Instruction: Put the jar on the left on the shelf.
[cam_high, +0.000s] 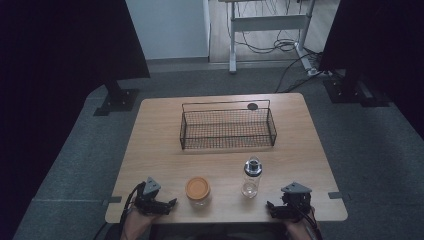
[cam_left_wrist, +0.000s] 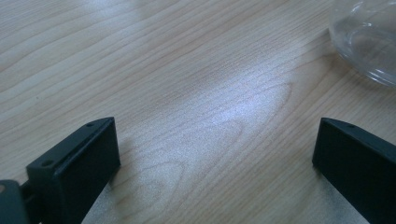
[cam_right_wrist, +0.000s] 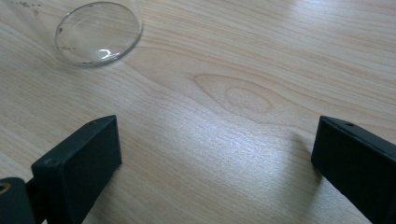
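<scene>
Near the pale wooden desk's (cam_high: 165, 150) front edge, both hand-held grippers – left (cam_high: 170, 204), right (cam_high: 270, 206) – are held wide open, empty, flanking the orange-lidded glass jar (cam_high: 198, 190) and clear black-capped bottle (cam_high: 251, 177).

No readable text, labels, brands or numbers anywhere. Checked the jar with the orange lid (cam_high: 198, 190), the clear bottle (cam_high: 251, 177), the wire basket (cam_high: 227, 127) and the bare wood surface (cam_high: 160, 150): all unmarked as far as I can tell. The high view is small and dim, so fine print on the bottle cap may be lost.
</scene>
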